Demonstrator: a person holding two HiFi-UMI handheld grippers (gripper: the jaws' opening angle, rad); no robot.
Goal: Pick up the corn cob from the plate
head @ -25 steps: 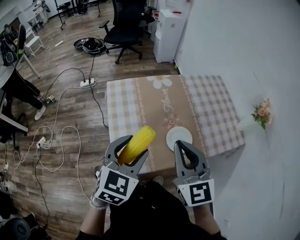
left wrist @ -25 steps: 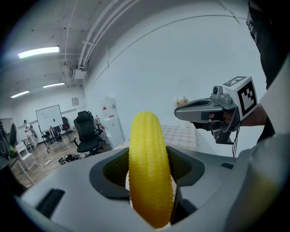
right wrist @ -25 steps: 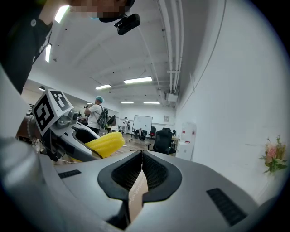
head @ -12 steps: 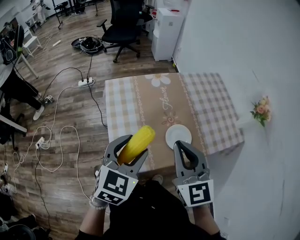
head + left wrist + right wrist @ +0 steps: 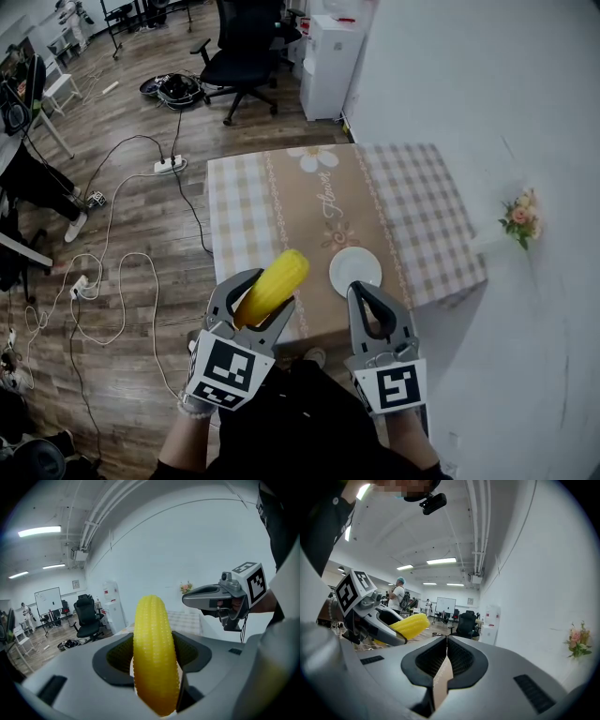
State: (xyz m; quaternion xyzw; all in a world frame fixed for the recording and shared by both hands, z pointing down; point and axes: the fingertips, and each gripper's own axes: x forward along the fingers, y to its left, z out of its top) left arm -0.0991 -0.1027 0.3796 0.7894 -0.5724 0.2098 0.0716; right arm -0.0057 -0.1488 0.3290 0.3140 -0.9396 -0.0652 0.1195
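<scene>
At the far left, in the head view, thin cables [image 5: 112,272] lie in loops on the wooden floor, and a black office chair [image 5: 242,47] stands further back. Next comes the left gripper [image 5: 260,298], held above the near left part of the surface [image 5: 422,206]. Its jaws are closed on the corn cob [image 5: 277,277]. The left gripper view shows the yellow cob gripped at its lower part, and the rest sticks out beyond the jaw tips, pointing forward and away from the person. The cob is in the air and touches neither the plate [image 5: 355,270] nor the surface.

The plate is white and round. It lies on the brown middle strip of the cloth that covers the surface, near the front edge, to the right of the cob and apart from it. Just beside the plate, on its near side, is the right gripper [image 5: 361,291]. The right gripper view shows its jaws pressed together with nothing between them.

At the far right, a small bunch of pink flowers [image 5: 518,214] is against the white wall, well apart from both grippers.
</scene>
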